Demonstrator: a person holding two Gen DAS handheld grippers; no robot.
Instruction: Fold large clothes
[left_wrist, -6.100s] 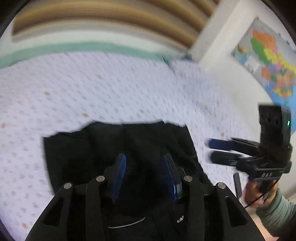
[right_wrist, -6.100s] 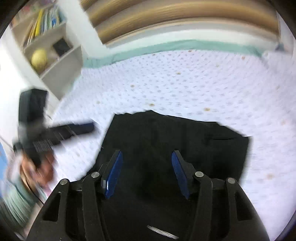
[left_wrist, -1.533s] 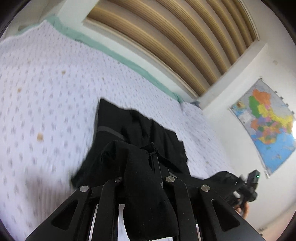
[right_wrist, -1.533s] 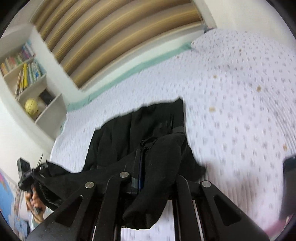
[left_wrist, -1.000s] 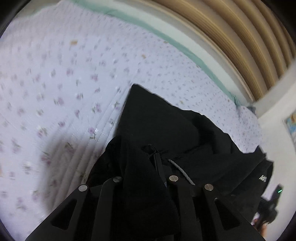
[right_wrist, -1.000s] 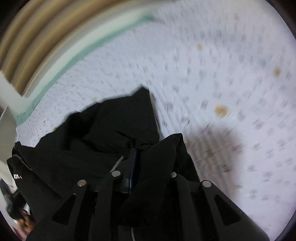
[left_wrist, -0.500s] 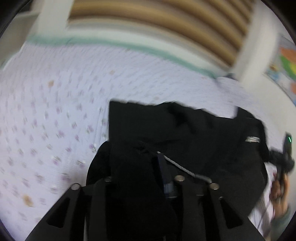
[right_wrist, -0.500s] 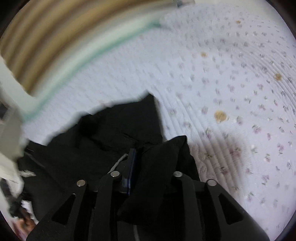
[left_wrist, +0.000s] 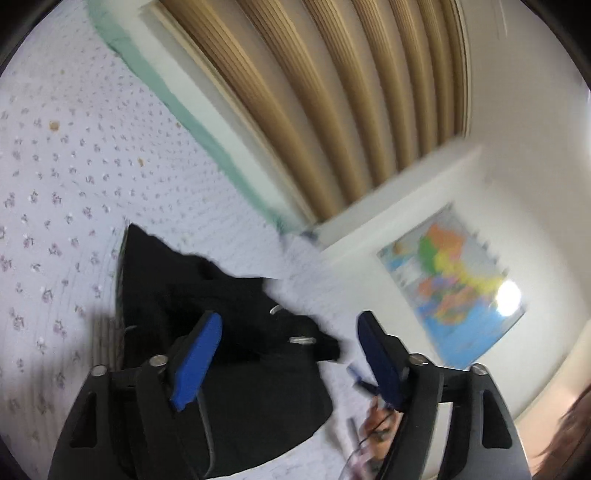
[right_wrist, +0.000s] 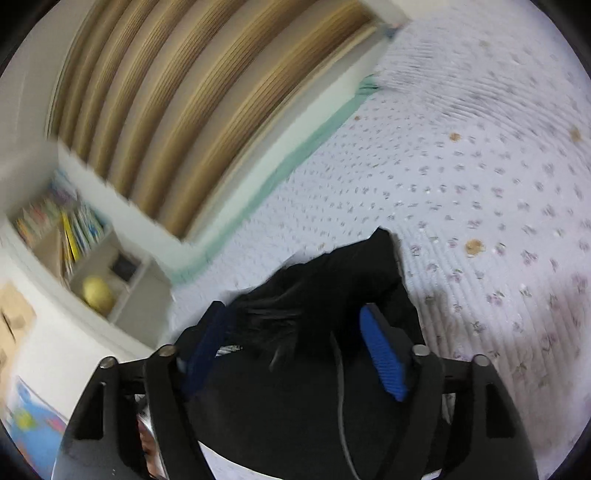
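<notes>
A black garment (left_wrist: 236, 332) lies folded on the flowered bedspread (left_wrist: 55, 184). It also shows in the right wrist view (right_wrist: 332, 295). My left gripper (left_wrist: 288, 332) is open, its blue pads apart above the garment, holding nothing. My right gripper (right_wrist: 295, 332) is open too, its blue pads (right_wrist: 384, 354) spread over the garment's near part. A thin grey cord (right_wrist: 338, 387) lies on the cloth between the right fingers. The right hand (left_wrist: 380, 421) shows blurred low in the left wrist view.
A wooden slatted headboard (left_wrist: 314, 92) and a mint-green bed edge (left_wrist: 184, 107) run along the far side. A world map (left_wrist: 454, 288) hangs on the right wall. A white shelf (right_wrist: 92, 266) with books and a yellow ball (right_wrist: 96, 293) stands to the left.
Both grippers were shut on bunched black cloth half a second ago. Both have opened and let it go. The garment now lies flatter on the bed, and both cameras have tilted upward.
</notes>
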